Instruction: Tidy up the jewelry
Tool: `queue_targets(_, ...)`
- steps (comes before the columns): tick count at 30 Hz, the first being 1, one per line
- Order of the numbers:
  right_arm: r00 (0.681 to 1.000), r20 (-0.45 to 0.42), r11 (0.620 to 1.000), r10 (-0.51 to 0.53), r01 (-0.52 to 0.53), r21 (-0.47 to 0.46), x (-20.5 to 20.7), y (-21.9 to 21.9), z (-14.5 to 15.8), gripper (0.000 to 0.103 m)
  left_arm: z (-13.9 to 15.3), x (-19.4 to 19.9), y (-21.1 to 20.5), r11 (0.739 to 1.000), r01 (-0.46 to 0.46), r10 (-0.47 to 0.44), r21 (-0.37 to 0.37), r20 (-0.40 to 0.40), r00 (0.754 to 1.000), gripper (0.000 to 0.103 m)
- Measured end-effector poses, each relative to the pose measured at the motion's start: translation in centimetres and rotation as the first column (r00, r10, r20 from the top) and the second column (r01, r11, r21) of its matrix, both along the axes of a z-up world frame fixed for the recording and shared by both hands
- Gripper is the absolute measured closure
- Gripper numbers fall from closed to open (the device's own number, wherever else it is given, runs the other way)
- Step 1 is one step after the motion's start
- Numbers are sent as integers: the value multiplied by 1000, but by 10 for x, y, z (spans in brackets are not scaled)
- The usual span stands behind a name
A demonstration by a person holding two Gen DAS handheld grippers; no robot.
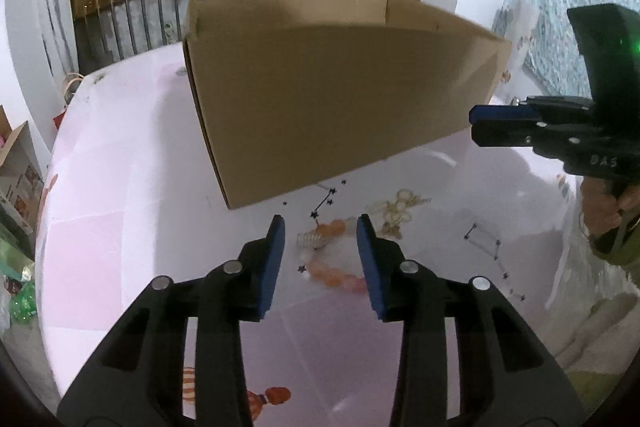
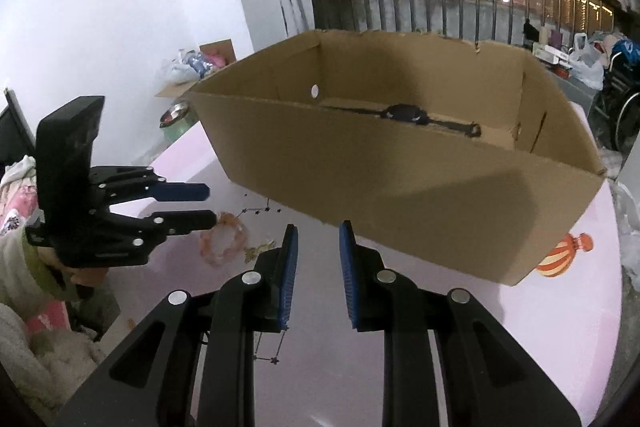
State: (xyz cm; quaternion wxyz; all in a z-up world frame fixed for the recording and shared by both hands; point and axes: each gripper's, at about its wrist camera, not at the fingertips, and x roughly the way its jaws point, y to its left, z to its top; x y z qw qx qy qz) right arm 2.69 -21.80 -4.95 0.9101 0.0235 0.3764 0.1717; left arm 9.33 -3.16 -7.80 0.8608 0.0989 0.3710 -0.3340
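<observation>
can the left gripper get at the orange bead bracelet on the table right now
Probably yes: the left gripper has its jaws open just above the orange bead bracelet, with nothing between them. The cardboard box sits farther back, out of the way.

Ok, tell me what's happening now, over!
Left gripper open, poised over orange bracelet, no grip. Right gripper open, empty, facing box. Gold piece on table, watch in box. Nothing in the way.

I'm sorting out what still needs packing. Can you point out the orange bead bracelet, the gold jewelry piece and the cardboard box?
orange bead bracelet point(image 1: 334, 273): left wrist view, on its near beads.
gold jewelry piece point(image 1: 394, 213): left wrist view, on its middle.
cardboard box point(image 2: 400, 183): right wrist view, on its near wall.
</observation>
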Motion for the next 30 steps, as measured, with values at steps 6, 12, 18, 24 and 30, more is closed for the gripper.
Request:
queue_targets(6,1000,-16,1000,2,-2,7,8,2,-5,82,-11,11,3,1000,0,0,2,-39,999,74)
queue_targets(12,1000,-27,1000,-8,8,13,13,2,-9,82,-12,18,4,1000,-2,1,-15,-46,999,78)
queue_targets(18,999,-30,1000,-15,16,18,14,2,-10,82,-13,18,2,1000,7,-8,-12,-47,999,85)
queue_targets(24,999,-29,1000,-23,24,16,11,0,-10,82,-12,16,4,1000,-2,-1,-31,-66,998,92)
queue_targets(30,999,-24,999,-29,30,18,8,-1,-7,82,-13,9,-1,999,9,-13,-43,-71,997,92)
